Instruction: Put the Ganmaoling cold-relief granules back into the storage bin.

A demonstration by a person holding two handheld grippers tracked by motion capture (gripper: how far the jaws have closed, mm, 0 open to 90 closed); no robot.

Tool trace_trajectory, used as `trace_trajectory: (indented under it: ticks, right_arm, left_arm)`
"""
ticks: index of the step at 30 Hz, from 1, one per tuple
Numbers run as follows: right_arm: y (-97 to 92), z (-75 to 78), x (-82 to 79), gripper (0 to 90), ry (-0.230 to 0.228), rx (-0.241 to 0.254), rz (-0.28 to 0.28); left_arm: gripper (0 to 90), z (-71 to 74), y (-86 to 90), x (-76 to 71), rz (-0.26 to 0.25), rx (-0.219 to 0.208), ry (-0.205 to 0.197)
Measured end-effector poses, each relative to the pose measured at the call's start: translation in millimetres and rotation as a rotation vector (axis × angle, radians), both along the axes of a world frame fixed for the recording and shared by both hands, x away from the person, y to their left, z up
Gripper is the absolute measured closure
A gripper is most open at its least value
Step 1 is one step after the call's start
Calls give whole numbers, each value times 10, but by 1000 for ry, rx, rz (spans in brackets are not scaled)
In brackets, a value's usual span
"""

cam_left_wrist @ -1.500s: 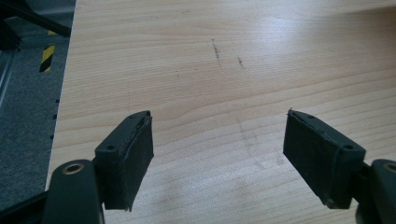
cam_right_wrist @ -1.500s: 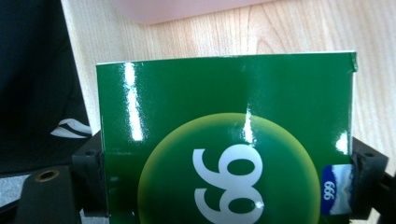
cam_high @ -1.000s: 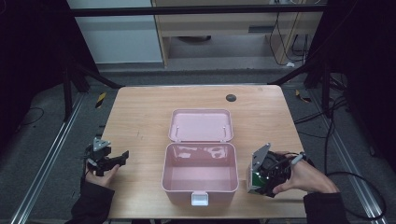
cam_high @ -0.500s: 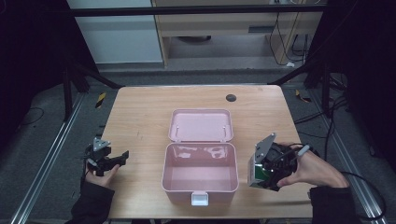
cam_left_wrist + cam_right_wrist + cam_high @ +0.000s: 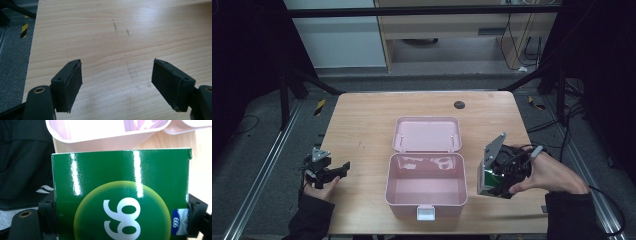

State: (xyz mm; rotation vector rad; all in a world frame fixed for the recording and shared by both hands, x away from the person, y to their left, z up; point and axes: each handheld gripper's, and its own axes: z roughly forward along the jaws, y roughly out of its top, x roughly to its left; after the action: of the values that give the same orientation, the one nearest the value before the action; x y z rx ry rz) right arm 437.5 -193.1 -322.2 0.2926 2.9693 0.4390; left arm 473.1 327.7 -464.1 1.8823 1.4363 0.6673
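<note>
A pink plastic box [image 5: 426, 187] stands open in the middle of the table, its lid [image 5: 427, 134] laid back behind it and nothing visible inside. My right gripper [image 5: 494, 180] is just right of the box, shut on a glossy green carton [image 5: 121, 195] with a yellow-green circle and white figures; the carton [image 5: 485, 182] faces the box wall. In the right gripper view the box rim [image 5: 107, 137] lies just beyond the carton. My left gripper [image 5: 343, 166] rests at the table's left edge, open, with bare wood between its pads [image 5: 72, 82].
The wooden table [image 5: 362, 125] has a dark round hole [image 5: 459, 104] at the back right. Metal frame rails and cables run along the floor on both sides. A cabinet stands behind the table.
My right gripper has moved left and a little up with the green carton, closer to the pink box's right wall. The left gripper has stayed put.
</note>
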Motion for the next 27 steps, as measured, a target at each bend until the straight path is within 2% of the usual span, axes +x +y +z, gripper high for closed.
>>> trace_trajectory:
  ticks: [12,27]
  right_arm:
    - [99,320,-7,158,-45,25,12]
    - [337,536,35,158,-61,25,39]
  left_arm:
    - [238,1,-3,0,-2,2,2]
    - [238,-1,8,1,0,-1,4]
